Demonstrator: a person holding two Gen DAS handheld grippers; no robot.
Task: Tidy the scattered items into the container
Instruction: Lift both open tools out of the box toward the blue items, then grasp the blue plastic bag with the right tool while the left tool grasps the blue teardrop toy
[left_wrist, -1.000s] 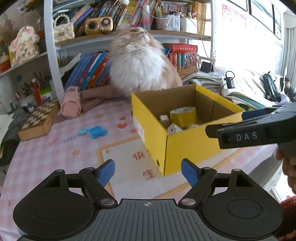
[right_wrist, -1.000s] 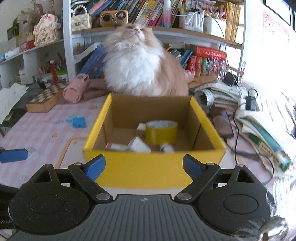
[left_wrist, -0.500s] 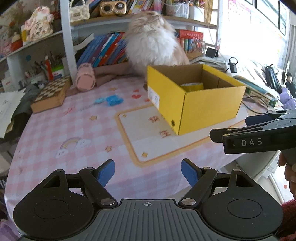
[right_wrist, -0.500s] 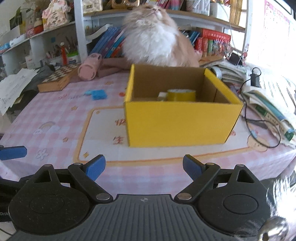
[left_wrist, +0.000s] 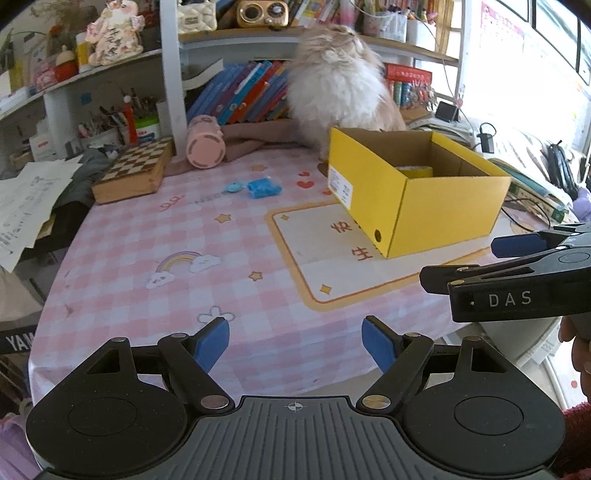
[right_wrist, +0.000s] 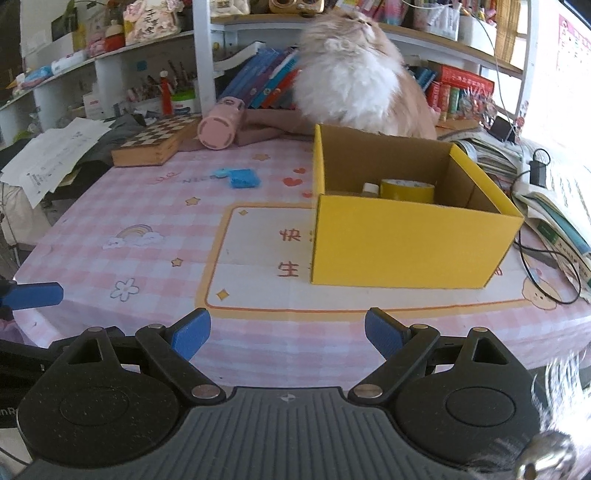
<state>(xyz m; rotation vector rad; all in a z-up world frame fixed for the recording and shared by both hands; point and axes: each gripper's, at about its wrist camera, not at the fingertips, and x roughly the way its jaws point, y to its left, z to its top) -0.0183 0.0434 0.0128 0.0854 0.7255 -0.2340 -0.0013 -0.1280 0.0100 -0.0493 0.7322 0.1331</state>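
A: How do the tongs stand?

B: The left gripper (left_wrist: 295, 341) is spread with nothing between its blue pads. The right gripper (right_wrist: 287, 334) is spread and empty too. Both hang above the near edge of the table (right_wrist: 92, 266).

A: And the box?

B: The yellow box (right_wrist: 406, 243) sits ahead of the right gripper, slightly to its right, with a tape roll (right_wrist: 406, 189) inside.

A: Anything loose?

B: A blue item (left_wrist: 263, 187) lies far ahead of the left gripper, left of the box. A cat (right_wrist: 354, 81) sits behind the box.
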